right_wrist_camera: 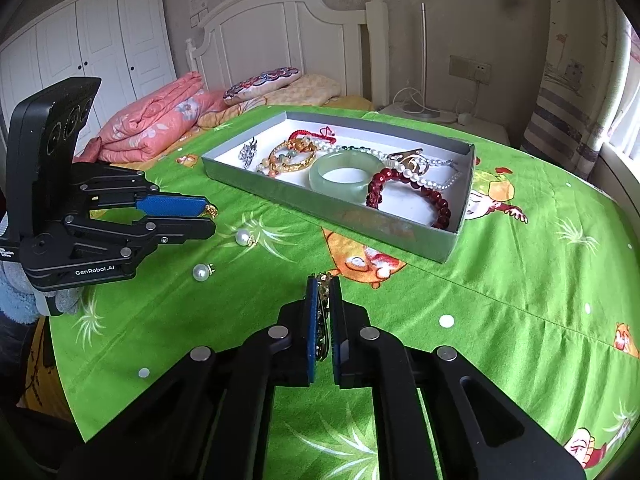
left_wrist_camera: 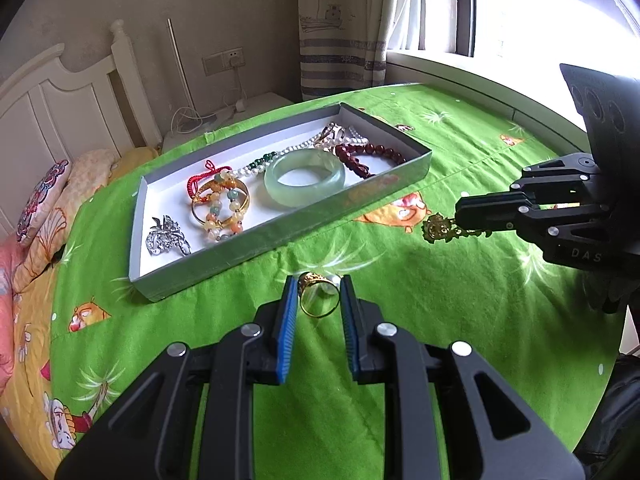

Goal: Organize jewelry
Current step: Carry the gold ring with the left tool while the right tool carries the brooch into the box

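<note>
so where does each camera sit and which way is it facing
Left wrist: on the left gripper, looking down its fingers at a gold ring between them; the right gripper enters from the right.
Right wrist: on the right gripper, shut on a gold ornament; the left gripper at left.
Both show the grey tray on green cloth.

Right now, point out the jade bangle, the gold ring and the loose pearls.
jade bangle (left_wrist_camera: pixel 305 176), left wrist view, front wall.
gold ring (left_wrist_camera: pixel 318 295), left wrist view, band.
loose pearls (right_wrist_camera: pixel 243 237), right wrist view, farther pearl.

Right gripper (right_wrist_camera: pixel 323 282) clamps gold ornament (right_wrist_camera: pixel 322 312) above green cloth (right_wrist_camera: pixel 500 280); two pearl earrings (right_wrist_camera: pixel 202 271) lie near left gripper (right_wrist_camera: pixel 211 218).
</note>
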A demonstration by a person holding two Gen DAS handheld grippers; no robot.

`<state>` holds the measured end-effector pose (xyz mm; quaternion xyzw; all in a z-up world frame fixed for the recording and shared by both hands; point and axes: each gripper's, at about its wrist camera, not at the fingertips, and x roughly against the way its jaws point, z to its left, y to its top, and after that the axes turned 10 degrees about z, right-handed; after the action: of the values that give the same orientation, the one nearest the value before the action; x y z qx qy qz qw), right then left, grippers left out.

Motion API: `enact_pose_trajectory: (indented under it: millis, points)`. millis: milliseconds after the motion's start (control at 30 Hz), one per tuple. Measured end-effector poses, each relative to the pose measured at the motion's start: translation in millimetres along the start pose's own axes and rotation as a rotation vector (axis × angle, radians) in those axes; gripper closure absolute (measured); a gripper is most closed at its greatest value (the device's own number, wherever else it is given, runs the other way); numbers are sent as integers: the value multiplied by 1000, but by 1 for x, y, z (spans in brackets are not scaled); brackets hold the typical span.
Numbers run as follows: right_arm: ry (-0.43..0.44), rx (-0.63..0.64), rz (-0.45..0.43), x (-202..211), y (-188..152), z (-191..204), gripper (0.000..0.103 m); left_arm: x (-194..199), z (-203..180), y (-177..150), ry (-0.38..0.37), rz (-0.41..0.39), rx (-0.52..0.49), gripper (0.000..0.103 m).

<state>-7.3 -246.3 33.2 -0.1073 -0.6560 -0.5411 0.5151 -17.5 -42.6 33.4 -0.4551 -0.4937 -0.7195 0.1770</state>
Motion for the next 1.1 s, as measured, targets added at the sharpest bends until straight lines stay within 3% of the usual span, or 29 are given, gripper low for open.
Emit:
enact_pose_trajectory:
  millis: [300,567,867,1000,1033,1100]
  points:
    - [5,-26,-26,6,3,-9,97,-1,4,7,-3,-8,18,82]
    - [-45,-52,-98,16,38,-23,97,-10,23,38,1,-12,77,82]
    - [-64,-142,-65,-23,71,-58,97,-50,56,72,3,21,205,82]
    - [-15,-202,-44,-39,74,-73,96,-61,61,77,-3,34,233,82]
    - [-5,-213,-50,-40,73,-76,95,-62,62,76,4,31,239,79]
    - [-12,-226,-64,-39,71,-79,93,-62,63,73,18,24,255,52]
